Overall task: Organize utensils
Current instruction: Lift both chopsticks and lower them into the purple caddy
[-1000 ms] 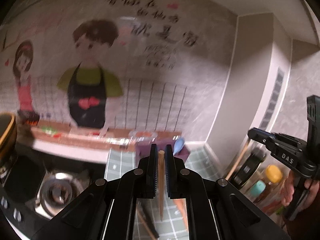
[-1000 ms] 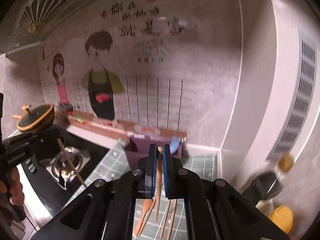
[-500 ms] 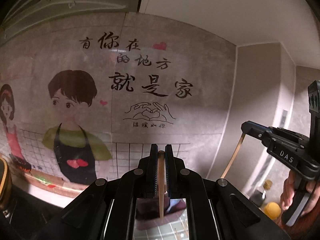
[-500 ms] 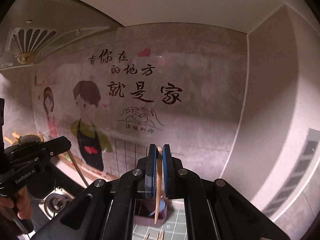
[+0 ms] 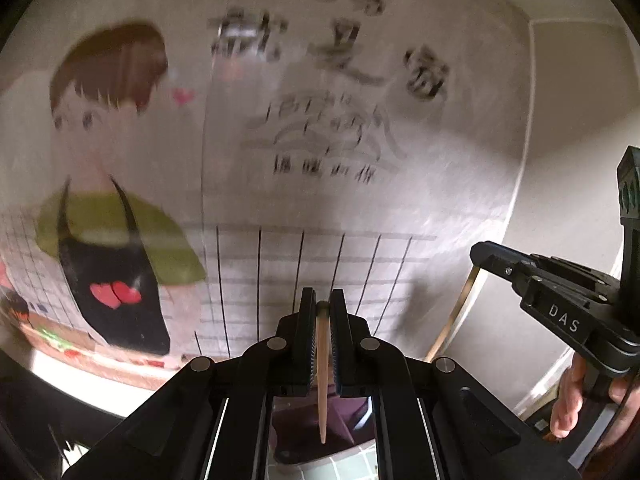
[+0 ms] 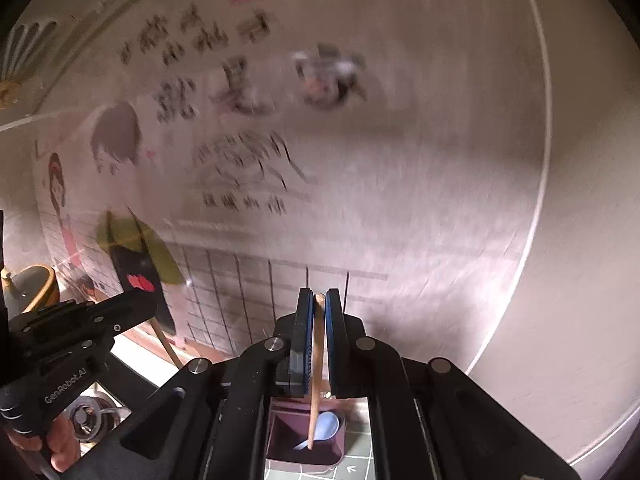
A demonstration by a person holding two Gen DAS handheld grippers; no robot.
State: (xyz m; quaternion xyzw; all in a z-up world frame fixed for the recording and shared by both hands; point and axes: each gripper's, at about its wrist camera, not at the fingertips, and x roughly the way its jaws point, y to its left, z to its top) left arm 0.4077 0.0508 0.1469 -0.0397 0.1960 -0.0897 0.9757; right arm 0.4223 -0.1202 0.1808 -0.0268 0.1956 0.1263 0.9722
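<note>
My left gripper (image 5: 322,308) is shut on a wooden chopstick (image 5: 321,380) that hangs tip down over a purple utensil holder (image 5: 296,432). My right gripper (image 6: 319,304) is shut on another wooden chopstick (image 6: 316,376), its tip hanging over the same purple holder (image 6: 288,436), which has a blue spoon (image 6: 326,428) inside. Each gripper shows in the other's view: the right one (image 5: 480,256) with its chopstick (image 5: 452,316), the left one (image 6: 148,304) with its chopstick (image 6: 166,344).
A wall with a cartoon mural (image 5: 116,216) fills both views. A stove burner (image 6: 86,420) and a dark pot with a yellow rim (image 6: 36,284) are at lower left. A green tiled counter (image 6: 356,468) lies under the holder.
Both grippers have tilted back down and moved closer to the wall. The purple holder shows larger below both chopstick tips. Both views are motion-blurred.
</note>
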